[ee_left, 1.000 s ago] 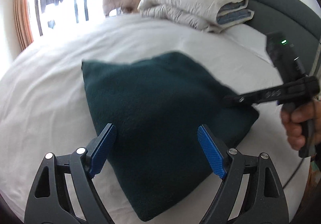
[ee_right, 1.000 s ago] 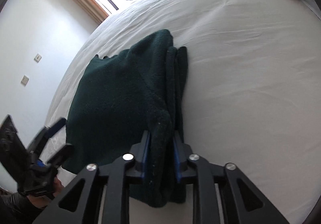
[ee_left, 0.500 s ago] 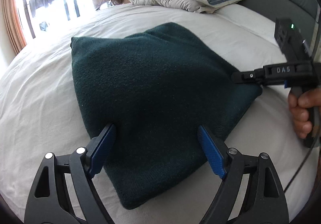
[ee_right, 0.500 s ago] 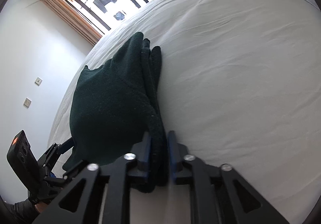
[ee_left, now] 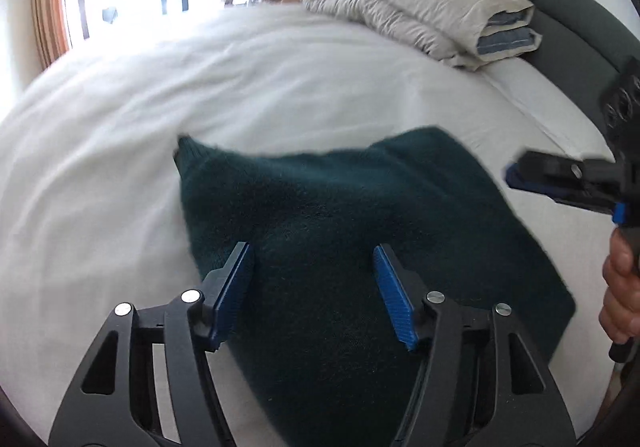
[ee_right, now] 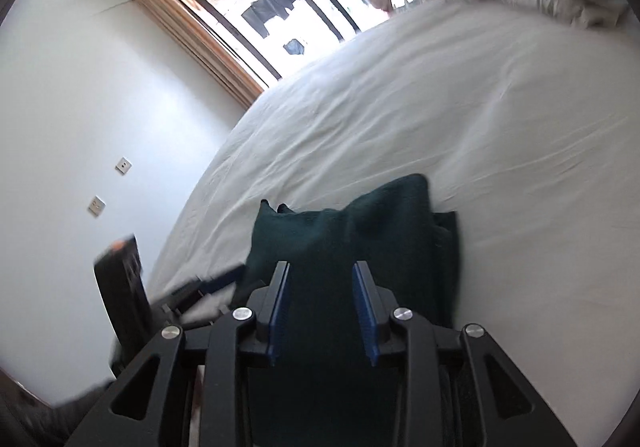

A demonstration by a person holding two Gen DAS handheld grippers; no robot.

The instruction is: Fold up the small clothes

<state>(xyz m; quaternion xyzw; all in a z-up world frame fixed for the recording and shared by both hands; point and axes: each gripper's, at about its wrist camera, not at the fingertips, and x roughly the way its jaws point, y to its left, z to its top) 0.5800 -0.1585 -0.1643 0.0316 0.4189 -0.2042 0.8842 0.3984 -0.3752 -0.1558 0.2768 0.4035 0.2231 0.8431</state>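
While over folded green garment (ee_left: 360, 231) on bed (ee_left: 120, 167): L gripper (ee_left: 312, 295) & R gripper (ee_right: 322, 311) jaws spread, gripping nothing.

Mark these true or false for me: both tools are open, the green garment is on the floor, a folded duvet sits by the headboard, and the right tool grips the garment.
1. Both the left tool and right tool are open. True.
2. The dark green garment lies on the floor. False: it lies on the white bed.
3. A folded duvet sits by the headboard. True.
4. The right tool grips the garment. False: its jaws stand apart.
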